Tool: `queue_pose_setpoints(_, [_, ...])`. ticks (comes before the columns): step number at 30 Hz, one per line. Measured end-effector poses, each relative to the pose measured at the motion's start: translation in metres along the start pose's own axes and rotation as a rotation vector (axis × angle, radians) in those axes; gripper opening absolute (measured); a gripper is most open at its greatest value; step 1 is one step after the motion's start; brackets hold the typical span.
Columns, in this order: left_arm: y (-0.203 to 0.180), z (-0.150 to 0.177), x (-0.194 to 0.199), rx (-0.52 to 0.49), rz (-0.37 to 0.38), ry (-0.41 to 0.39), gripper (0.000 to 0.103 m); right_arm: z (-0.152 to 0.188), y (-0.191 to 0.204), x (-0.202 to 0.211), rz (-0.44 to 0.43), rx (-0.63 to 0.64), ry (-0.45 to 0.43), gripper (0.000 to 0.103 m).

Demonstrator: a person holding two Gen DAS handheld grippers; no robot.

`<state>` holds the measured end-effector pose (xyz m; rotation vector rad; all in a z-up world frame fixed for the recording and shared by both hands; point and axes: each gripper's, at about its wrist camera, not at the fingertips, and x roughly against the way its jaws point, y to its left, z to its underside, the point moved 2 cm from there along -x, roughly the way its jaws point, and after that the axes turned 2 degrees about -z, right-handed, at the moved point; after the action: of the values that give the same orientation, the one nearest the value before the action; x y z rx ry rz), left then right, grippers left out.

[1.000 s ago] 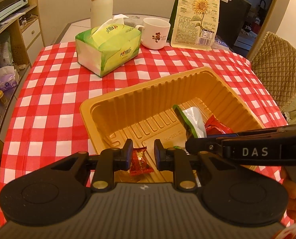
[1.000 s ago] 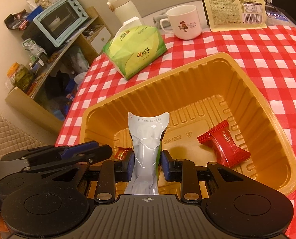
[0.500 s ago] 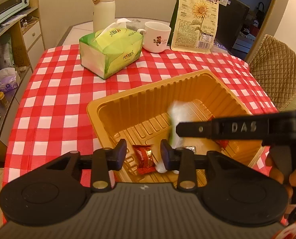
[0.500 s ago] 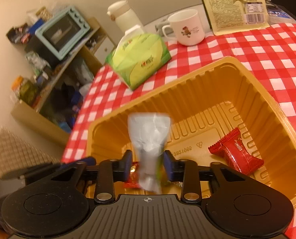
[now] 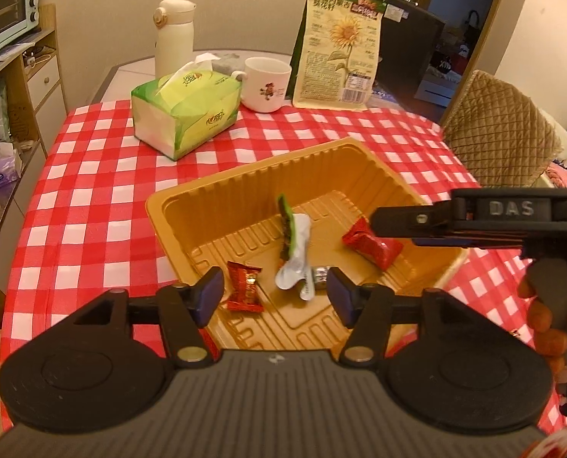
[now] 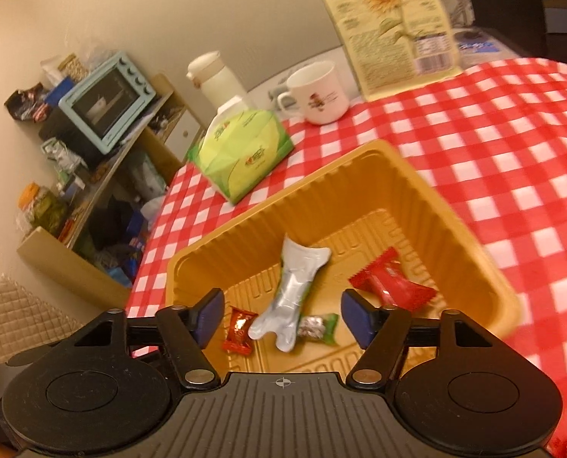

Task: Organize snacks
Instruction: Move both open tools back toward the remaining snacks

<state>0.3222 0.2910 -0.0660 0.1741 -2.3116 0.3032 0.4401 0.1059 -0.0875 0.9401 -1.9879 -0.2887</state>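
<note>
Already four snacks (image 6: pixel 292 297) were logged lying inside the orange tray (image 6: pixel 459 225) at lower centre, both left gripper (image 5: pixel 270 292) and right gripper (image 6: pixel 281 315) opening with nothing held, further loose snacks not discernible.

Warm yellowish light falls on plain cream walls (image 5: pixel 245 7). A wooden shelf unit (image 5: pixel 35 76) stands against the wall, bearing a pale blue toaster oven (image 5: pixel 5 7). A quilted beige chair (image 5: pixel 501 129) sits beside a dark doorway (image 5: pixel 459 19)
</note>
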Motion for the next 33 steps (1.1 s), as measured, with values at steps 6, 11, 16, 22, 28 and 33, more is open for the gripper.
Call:
queue_pose_setpoints(6, [-0.014,0.010,0.026,-0.002,0.024,-0.026,0.066,0.016,-0.004,0.047,-0.006,-0.030,-0.059,0.081])
queue_pose_setpoints(11, [-0.028,0.028,0.051,0.002,0.031,-0.035,0.067,0.036,-0.007,0.087,0.005,-0.028,-0.087,0.082])
queue_pose_setpoints(16, [-0.045,0.052,0.079,0.023,0.027,-0.048,0.069,0.061,-0.012,0.121,0.010,0.001,-0.084,0.083])
queue_pose_setpoints(22, [-0.073,0.086,0.107,0.045,0.007,-0.045,0.069,0.093,-0.020,0.158,-0.001,0.050,-0.067,0.083])
queue_pose_setpoints(28, [-0.105,0.124,0.124,0.063,-0.031,-0.015,0.069,0.128,-0.033,0.192,0.018,0.145,-0.051,0.083])
queue_pose_setpoints(33, [-0.128,0.156,0.129,0.086,-0.048,0.024,0.069,0.157,-0.051,0.213,0.022,0.180,-0.016,0.083])
